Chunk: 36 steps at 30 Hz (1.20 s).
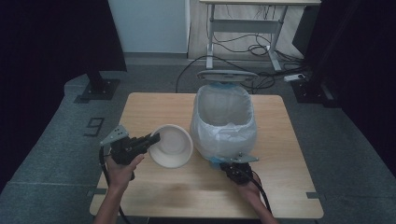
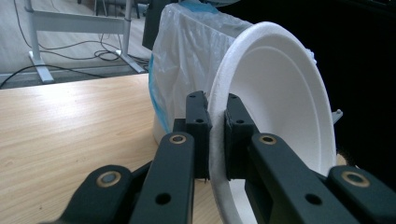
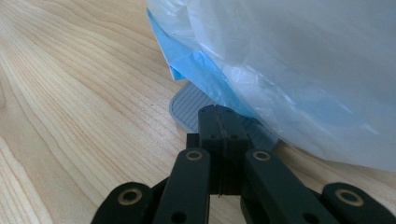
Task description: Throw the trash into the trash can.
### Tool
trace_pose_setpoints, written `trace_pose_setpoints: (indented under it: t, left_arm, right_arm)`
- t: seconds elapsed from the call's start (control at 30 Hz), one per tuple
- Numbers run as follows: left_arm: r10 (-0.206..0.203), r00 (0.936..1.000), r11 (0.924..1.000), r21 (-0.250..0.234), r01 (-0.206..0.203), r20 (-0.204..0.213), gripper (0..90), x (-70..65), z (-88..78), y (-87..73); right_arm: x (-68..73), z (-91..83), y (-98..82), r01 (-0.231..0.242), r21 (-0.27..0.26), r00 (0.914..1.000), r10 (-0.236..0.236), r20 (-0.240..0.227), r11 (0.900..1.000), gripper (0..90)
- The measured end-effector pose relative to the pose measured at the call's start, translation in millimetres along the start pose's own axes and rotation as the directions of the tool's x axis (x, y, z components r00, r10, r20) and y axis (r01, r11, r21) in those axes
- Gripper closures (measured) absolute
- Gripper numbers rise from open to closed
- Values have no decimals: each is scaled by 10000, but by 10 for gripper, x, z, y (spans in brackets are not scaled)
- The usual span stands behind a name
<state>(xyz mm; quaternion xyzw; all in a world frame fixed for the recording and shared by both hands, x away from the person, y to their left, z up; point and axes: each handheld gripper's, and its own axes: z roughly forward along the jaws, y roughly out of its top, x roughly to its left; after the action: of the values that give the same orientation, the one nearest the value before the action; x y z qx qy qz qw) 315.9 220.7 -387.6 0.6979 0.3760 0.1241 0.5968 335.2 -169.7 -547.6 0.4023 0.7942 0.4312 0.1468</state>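
Observation:
A white foam bowl (image 1: 172, 145) (image 2: 280, 102) hangs tilted on its side just left of the bin, with my left gripper (image 1: 154, 138) (image 2: 217, 112) shut on its rim. The white pedal bin (image 1: 224, 121) (image 2: 187, 56) (image 3: 303, 70) stands on the table, lined with a clear bag over a blue one. Its lid (image 1: 227, 74) stands raised at the back. At the bin's near foot my right gripper (image 1: 233, 167) (image 3: 218, 116) is shut, jaws pressed together with nothing between them, its tips resting over the grey ribbed pedal (image 3: 187, 109).
The wooden table (image 1: 154, 107) is bare to the left of and in front of the bin. Beyond it on the floor are a desk frame (image 1: 243, 28), loose cables (image 1: 261, 46), a power strip (image 1: 294, 77) and a black stand base (image 1: 98, 88).

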Motion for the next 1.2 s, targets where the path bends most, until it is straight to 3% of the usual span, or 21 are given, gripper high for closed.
trace_pose_setpoints:
  t: [1.2]
  left_arm:
    - [172, 9997, 9996, -226, -168, 185, 834, -53, 18, 276]
  right_arm:
    - [2, 0, -2, 11, -21, 10000, -11, -3, 10000, 898]
